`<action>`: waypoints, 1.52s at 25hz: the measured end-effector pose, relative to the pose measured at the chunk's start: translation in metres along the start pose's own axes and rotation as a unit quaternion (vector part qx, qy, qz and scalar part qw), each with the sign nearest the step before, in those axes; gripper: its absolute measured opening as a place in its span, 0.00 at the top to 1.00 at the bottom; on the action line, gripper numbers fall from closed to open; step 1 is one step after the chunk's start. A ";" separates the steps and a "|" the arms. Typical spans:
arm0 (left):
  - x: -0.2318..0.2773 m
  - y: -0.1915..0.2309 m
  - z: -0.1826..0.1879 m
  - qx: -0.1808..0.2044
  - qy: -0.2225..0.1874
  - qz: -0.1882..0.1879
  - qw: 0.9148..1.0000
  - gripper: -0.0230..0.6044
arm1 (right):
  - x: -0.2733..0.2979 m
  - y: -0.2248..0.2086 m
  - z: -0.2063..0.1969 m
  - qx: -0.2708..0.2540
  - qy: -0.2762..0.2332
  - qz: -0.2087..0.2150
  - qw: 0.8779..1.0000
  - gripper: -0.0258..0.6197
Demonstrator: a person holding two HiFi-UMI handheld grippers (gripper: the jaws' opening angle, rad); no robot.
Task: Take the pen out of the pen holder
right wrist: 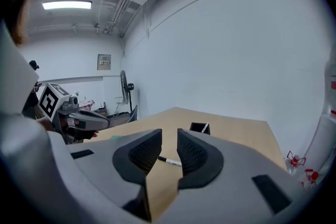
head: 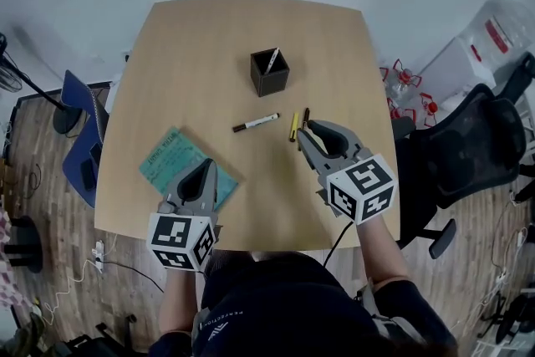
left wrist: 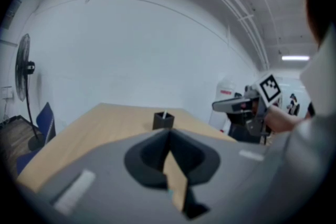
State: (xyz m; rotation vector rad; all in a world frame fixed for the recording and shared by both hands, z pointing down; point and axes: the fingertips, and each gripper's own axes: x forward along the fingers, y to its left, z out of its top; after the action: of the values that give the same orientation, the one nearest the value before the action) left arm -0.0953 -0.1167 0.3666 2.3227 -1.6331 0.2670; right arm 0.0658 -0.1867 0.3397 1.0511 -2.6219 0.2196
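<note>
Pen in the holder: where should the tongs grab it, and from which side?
Grip the white pen by its exposed upper end, coming from above. Only that end clears the black square pen holder, and it leans with its top toward the holder's far side.

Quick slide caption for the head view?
One white pen stands in the black pen holder, another pen lies on the table; right gripper open and empty, left gripper shut.

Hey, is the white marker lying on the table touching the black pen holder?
Apart. The head view shows bare table between the marker and the pen holder.
</note>
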 end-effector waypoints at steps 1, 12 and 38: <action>0.004 0.002 0.002 0.002 0.001 -0.003 1.000 0.95 | 0.005 -0.003 0.003 -0.001 -0.001 -0.001 1.000 0.85; 0.046 0.041 0.022 0.025 0.017 -0.035 0.999 0.95 | 0.064 -0.037 0.042 -0.002 -0.004 -0.037 0.999 0.77; 0.174 0.084 0.010 0.048 0.049 -0.109 0.992 0.91 | 0.210 -0.130 -0.008 -0.012 0.088 -0.136 0.987 0.78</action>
State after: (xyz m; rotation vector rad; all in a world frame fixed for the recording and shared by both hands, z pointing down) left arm -0.1147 -0.3008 0.4224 2.4920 -1.3338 0.4120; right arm 0.0141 -0.4139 0.4214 1.3032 -2.2899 0.2083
